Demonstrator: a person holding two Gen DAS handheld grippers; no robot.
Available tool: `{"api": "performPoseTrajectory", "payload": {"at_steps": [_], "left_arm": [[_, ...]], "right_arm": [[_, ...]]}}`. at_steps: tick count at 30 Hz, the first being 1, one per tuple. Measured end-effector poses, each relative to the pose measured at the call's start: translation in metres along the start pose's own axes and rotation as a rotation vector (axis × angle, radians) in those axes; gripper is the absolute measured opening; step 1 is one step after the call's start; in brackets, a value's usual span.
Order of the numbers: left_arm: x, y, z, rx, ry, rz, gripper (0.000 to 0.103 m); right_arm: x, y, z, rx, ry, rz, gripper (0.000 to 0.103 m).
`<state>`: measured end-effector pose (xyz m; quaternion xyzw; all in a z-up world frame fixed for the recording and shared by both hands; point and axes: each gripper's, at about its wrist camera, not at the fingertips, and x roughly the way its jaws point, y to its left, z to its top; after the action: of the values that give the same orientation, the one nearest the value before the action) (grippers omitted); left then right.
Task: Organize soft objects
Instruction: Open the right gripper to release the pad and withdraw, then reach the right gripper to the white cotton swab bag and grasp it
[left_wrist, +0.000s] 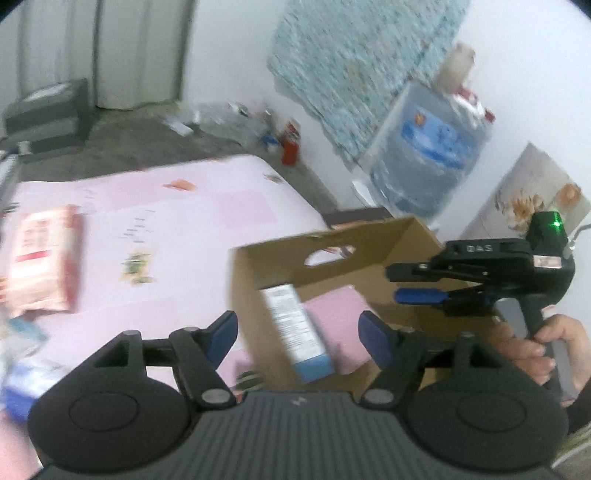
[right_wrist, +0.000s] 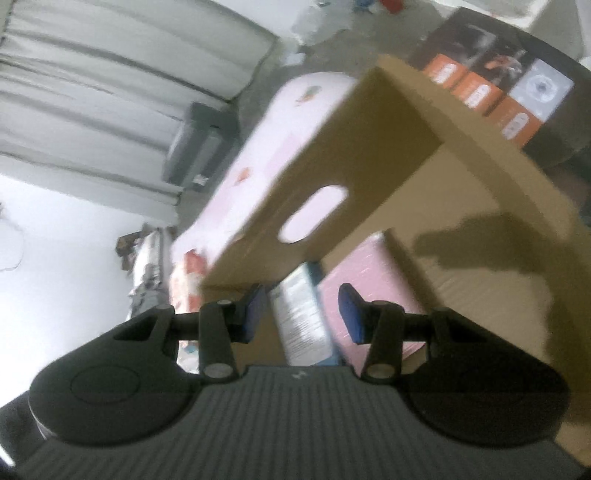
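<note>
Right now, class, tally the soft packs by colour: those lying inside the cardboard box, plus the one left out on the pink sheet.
Pink packs: 1, pink pack in the cardboard box
Blue and white packs: 1, blue-and-white pack in the box
Red and white packs: 1, red-and-white pack on the pink sheet
Total: 3

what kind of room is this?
Probably a lived-in home room, maybe a bedroom: a pink sheet covers a bed-like surface, a large water jug stands by the wall, and grey curtains hang behind.

Left gripper (left_wrist: 297, 338) tilts downward, jaws apart and empty; right gripper (right_wrist: 302, 314) likewise, hand (left_wrist: 532, 347) clasping its handle.
</note>
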<state>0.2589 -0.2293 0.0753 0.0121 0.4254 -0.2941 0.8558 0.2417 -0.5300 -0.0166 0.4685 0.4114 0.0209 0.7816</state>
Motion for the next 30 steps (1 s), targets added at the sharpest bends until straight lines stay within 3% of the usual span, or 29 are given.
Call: {"api": "performPoseTrajectory", "payload": {"at_steps": [8,13,19,25,30], "left_arm": [[-0.080,0.072,-0.048,-0.070,-0.094,0.108,0.076],[-0.116,0.115,-0.076,-0.092,-0.162,0.230,0.076],[-0.134,0.168,-0.086,-0.131,-0.179,0.339,0.076],[-0.117,0.227,-0.080,-0.085,-0.095,0.378,0.076],[-0.077,0.256,-0.073,-0.011,0.002,0.388,0.080]], "right_arm": [[0.007,0.080,-0.037,-0.153,0.089,0.094,0.045],[0.042,0.148,-0.068,-0.261,0.192,0.156,0.045],[0.103,0.223,-0.105,-0.314,0.315,0.221,0.046],[0.196,0.268,-0.133,-0.280,0.451,0.178,0.047],[0.276,0.287,-0.148,-0.270,0.507,0.070,0.049]]}}
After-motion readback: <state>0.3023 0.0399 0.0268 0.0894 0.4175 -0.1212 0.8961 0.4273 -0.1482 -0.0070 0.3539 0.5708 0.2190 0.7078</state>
